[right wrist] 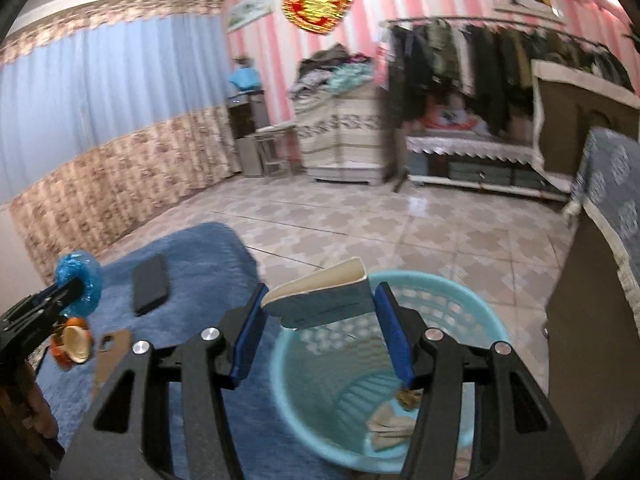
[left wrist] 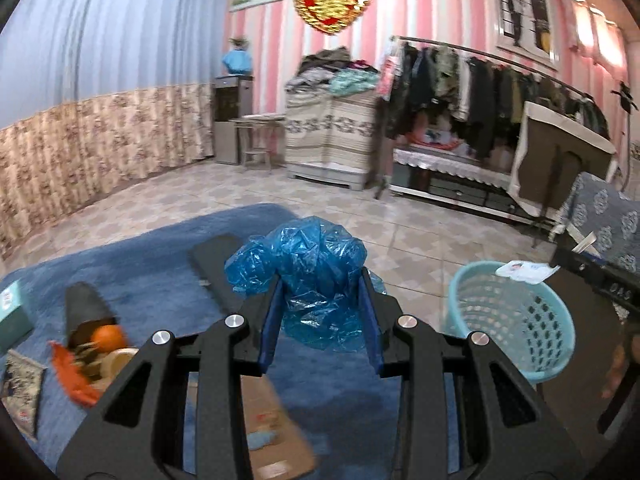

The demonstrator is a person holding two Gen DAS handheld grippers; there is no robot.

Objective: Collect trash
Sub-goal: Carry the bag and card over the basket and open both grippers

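My left gripper (left wrist: pixel 320 308) is shut on a crumpled blue plastic bag (left wrist: pixel 308 272) and holds it above the blue rug (left wrist: pixel 140 280). It also shows in the right wrist view (right wrist: pixel 78 282) at the far left. My right gripper (right wrist: pixel 320 312) is shut on a small teal box with a white flap (right wrist: pixel 320 298) and holds it over the light blue mesh basket (right wrist: pixel 460 308). The basket (left wrist: pixel 520 320) stands on the floor to the right of the rug and holds paper scraps (right wrist: pixel 390 426).
On the rug lie a black phone (right wrist: pixel 150 284), a dark flat case (left wrist: pixel 218 264), an orange with peels and wrappers (left wrist: pixel 96 350), a cardboard piece (left wrist: pixel 272 428) and a teal box (left wrist: pixel 12 316). A dark table (right wrist: pixel 592 336) stands right of the basket. Tiled floor lies beyond.
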